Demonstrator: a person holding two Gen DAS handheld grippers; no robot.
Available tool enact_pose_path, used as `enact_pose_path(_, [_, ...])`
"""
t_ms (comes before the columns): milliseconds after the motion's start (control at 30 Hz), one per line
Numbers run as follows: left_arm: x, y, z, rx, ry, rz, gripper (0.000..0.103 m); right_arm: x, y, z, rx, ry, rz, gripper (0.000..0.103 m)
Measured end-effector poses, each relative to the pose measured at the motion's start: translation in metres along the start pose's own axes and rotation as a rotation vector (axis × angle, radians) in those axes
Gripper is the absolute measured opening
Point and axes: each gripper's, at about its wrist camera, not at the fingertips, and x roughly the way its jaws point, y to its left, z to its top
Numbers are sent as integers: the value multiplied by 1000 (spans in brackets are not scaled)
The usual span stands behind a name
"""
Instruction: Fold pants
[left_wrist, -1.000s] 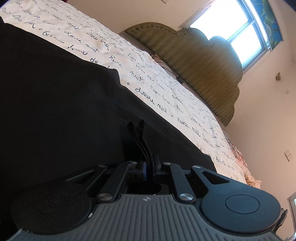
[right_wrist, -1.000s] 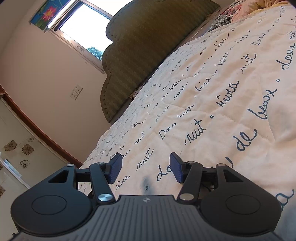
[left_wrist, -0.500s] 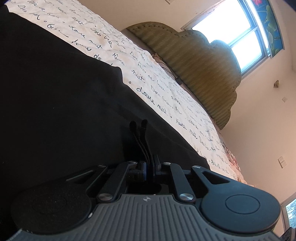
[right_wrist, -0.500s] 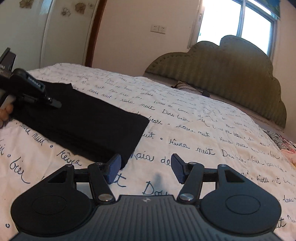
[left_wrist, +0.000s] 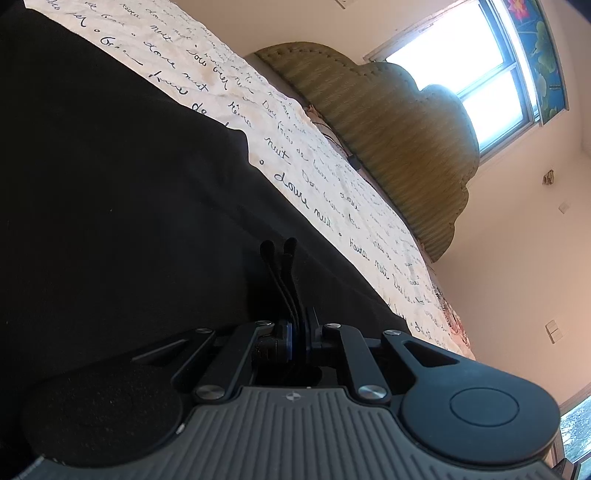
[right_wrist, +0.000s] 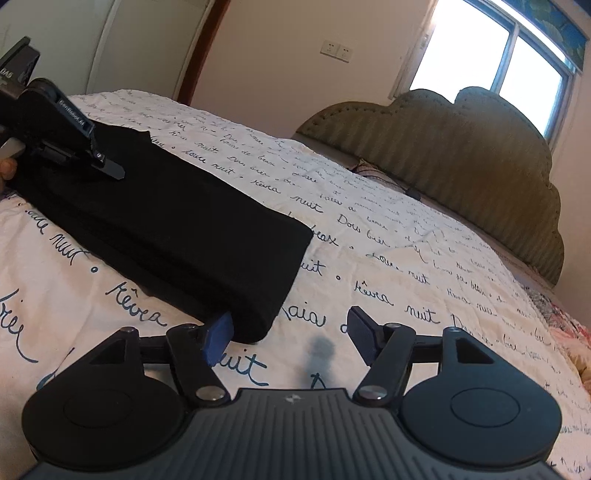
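Observation:
Black pants (right_wrist: 166, 229) lie folded in a long thick stack on the white bedspread (right_wrist: 406, 258) with blue script. My right gripper (right_wrist: 291, 336) is open and empty, low over the bed, its left pad (right_wrist: 219, 334) beside the near corner of the stack. My left gripper (left_wrist: 279, 251) is shut with its fingers pressed together, resting on the pants (left_wrist: 110, 203), which fill the left wrist view. It also shows in the right wrist view (right_wrist: 107, 168) at the far end of the stack. I cannot tell whether it pinches any cloth.
A padded olive headboard (right_wrist: 461, 155) stands at the far end of the bed, under a bright window (right_wrist: 498, 62). Patterned pillows (right_wrist: 565, 325) lie at the right edge. A door and wall switches (right_wrist: 334, 50) are behind the bed.
My right gripper swung from looking along bare bedspread to facing the folded pants, then moved closer to the stack's near corner. The left gripper stayed shut on the pants, tilting slightly.

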Motion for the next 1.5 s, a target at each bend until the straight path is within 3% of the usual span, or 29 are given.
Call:
enact_pose_path(67, [0, 0, 0, 0, 0, 0, 15, 3, 2, 1, -16, 16, 38, 32])
enact_pose_path(167, [0, 0, 0, 0, 0, -1, 15, 5, -2, 3, -21, 19, 47, 27])
enact_pose_path(400, [2, 2, 0, -1, 3, -7, 15, 6, -10, -1, -31, 54, 64, 27])
enact_pose_path(533, [2, 2, 0, -2, 3, -8, 15, 7, -7, -10, -15, 30, 56, 27])
enact_pose_path(633, [2, 3, 0, -5, 3, -9, 15, -1, -12, -8, 23, 19, 56, 43])
enact_pose_path(667, [2, 3, 0, -6, 3, -10, 15, -7, -18, -7, 60, 15, 78, 56])
enact_pose_path(700, [2, 3, 0, -6, 3, -10, 15, -15, -28, -6, 118, -10, 124, 62])
enact_pose_path(767, [3, 3, 0, -6, 4, -10, 15, -31, -53, -4, 287, -82, 200, 63])
enact_pose_path(867, [2, 3, 0, -7, 4, -11, 15, -26, -89, 5, 555, -116, 266, 79])
enact_pose_path(1000, [2, 3, 0, -6, 3, -12, 15, 36, -110, 29, 731, 23, 314, 79])
enact_pose_path(1100, [2, 3, -1, -4, 0, -11, 15, 84, -115, 45, 817, 80, 369, 79])
enact_pose_path(1200, [1, 3, -1, -4, -4, -11, 15, 122, -103, 60, 786, 183, 359, 78])
enact_pose_path(1233, [1, 3, -1, -5, -5, -12, 15, 133, -95, 62, 736, 226, 330, 73])
enact_pose_path(1267, [1, 3, -2, -7, -5, -14, 15, 140, -88, 61, 692, 248, 318, 48])
enact_pose_path(1300, [1, 4, -2, -11, -6, -17, 15, 140, -83, 59, 673, 227, 326, 39])
enact_pose_path(1333, [0, 5, -2, -15, -7, -20, 15, 138, -82, 58, 656, 213, 327, 37])
enact_pose_path(1400, [-1, 7, -1, -24, -9, -28, 15, 131, -87, 57, 654, 184, 338, 20])
enact_pose_path(1500, [-4, 7, -3, -20, -29, -19, 15, 118, -103, 58, 699, 107, 382, 11])
